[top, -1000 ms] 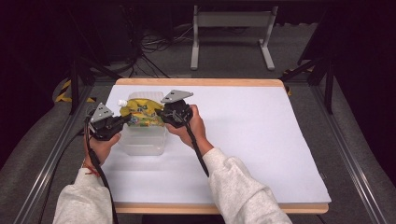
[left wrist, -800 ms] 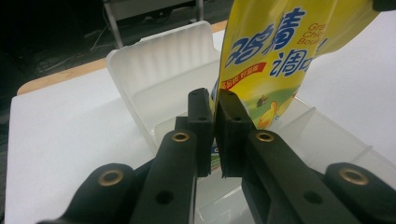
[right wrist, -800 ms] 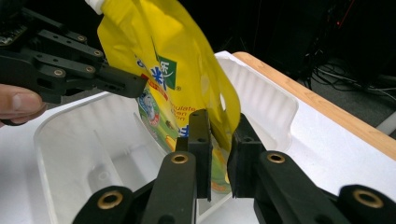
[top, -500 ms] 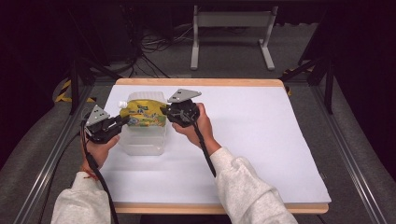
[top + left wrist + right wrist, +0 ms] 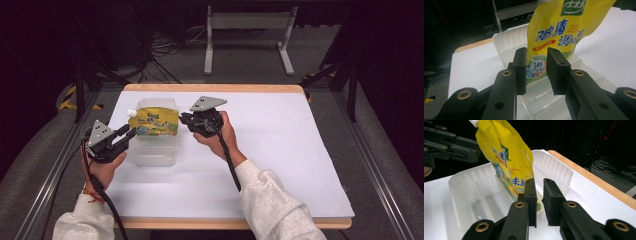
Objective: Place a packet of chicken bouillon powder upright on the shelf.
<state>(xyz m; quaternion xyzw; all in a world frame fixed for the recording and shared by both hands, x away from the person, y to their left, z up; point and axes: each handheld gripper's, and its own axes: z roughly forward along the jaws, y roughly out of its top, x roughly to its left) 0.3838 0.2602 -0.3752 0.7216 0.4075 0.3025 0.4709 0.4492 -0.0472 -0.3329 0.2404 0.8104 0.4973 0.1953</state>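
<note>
Yellow pouch (image 5: 152,122) leans in the clear tub (image 5: 155,152), just ahead of the spread left hand-held gripper (image 5: 127,134), right hand-held gripper (image 5: 186,120) nearly pressed together beside it; unsupported, it could slump over the rim.

The high view looks forward and down from above the person's side, taking in the whole white-covered surface (image 5: 280,165) from some way off, with the dark floor and a metal stand beyond its far edge. The left gripper view rides low on the left tongs (image 5: 536,72) and faces across the surface towards the right, very near the yellow pouch (image 5: 559,35) and the clear plastic tub (image 5: 506,47). The right gripper view rides on the right tongs (image 5: 539,202) and faces the opposite way, towards the left, equally near. All three views share the pouch (image 5: 150,122) and tub (image 5: 155,152); the right gripper view also catches the left tongs (image 5: 451,145) beyond the pouch.
</note>
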